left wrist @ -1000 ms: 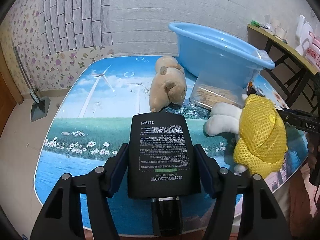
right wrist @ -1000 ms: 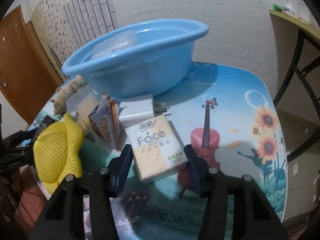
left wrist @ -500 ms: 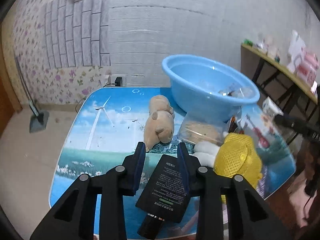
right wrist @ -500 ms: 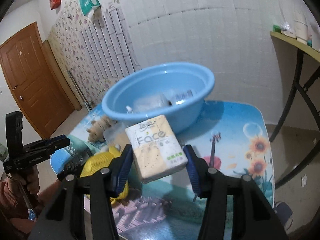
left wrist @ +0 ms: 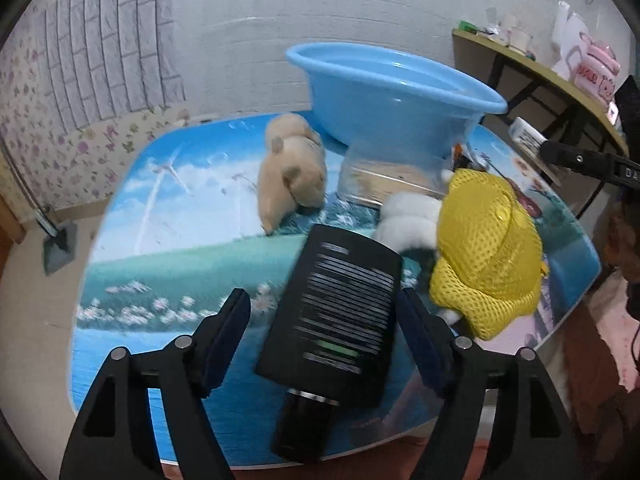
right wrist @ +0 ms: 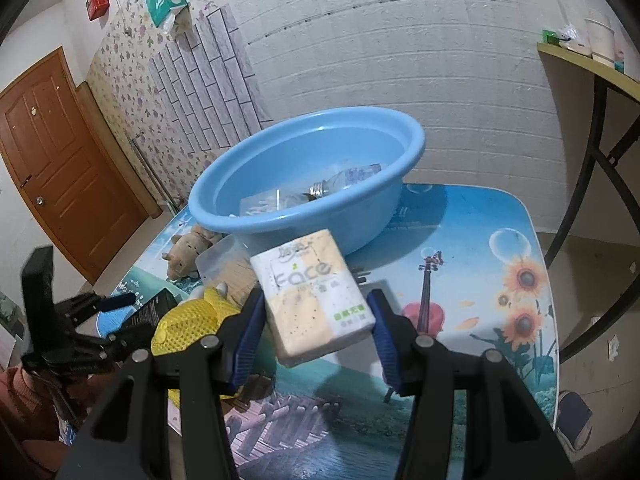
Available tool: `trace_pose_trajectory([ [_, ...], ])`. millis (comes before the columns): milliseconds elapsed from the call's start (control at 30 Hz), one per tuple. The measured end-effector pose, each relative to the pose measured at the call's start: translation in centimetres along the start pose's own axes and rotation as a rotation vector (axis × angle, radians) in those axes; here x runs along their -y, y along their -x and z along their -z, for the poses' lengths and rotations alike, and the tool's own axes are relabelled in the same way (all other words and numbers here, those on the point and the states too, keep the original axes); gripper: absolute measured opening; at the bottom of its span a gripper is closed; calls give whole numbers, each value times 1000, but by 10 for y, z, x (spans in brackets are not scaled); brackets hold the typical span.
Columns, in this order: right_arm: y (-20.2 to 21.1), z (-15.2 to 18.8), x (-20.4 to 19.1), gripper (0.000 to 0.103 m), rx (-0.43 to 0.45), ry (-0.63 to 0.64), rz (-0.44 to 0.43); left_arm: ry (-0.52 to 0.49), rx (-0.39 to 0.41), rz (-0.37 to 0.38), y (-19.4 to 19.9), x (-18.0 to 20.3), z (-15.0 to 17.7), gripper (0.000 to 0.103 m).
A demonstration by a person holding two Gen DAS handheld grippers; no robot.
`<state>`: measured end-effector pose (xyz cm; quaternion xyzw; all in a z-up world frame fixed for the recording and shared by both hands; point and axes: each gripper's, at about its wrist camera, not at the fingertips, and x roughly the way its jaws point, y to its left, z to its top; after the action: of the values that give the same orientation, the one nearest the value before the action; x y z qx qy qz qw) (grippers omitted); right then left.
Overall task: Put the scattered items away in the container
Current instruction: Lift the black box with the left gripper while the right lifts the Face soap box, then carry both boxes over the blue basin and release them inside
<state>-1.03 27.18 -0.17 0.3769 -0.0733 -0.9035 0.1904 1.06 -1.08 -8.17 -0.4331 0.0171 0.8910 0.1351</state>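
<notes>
The right tongs [right wrist: 316, 332] pinch a pack of Face tissues [right wrist: 314, 298] at the centre of the right wrist view, held clear above the picture-printed surface [right wrist: 460, 280], in front of the blue basin [right wrist: 308, 184] at mid-frame, which holds a clear bottle [right wrist: 344, 178] and a clear bag. In the left wrist view, the left tongs [left wrist: 322, 334] are opening around a black tube [left wrist: 336, 312] that lies on the surface at lower centre, a gap showing on the left side. A yellow mesh toy [left wrist: 486, 252] sits to the tube's right, a tan plush animal [left wrist: 290, 170] above it at centre, a clear plastic box [left wrist: 394, 178] beside the basin.
</notes>
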Motion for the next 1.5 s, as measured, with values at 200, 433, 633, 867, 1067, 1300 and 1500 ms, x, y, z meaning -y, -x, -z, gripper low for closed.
trace_pose_trajectory([
  [200,2,1,-1,51,2,3,5,-72,5,-23,-7,13,10,67],
  [433,7,-1,0,51,18,-2,19,-10,56,-11,4,5,8,64],
  [633,22,-7,4,51,67,-15,25,28,137,-13,26,0,-9,61],
  [867,25,-16,0,51,94,-9,9,31,175,9,36,-1,-28,26],
  [1067,17,-17,0,51,82,-7,-10,17,147,14,25,2,-32,23],
  [1300,15,-14,1,51,68,-10,-10,14,113,40,10,3,-30,28],
  [1500,16,-14,-1,51,68,-12,-9,44,131,59,7,0,-25,18],
])
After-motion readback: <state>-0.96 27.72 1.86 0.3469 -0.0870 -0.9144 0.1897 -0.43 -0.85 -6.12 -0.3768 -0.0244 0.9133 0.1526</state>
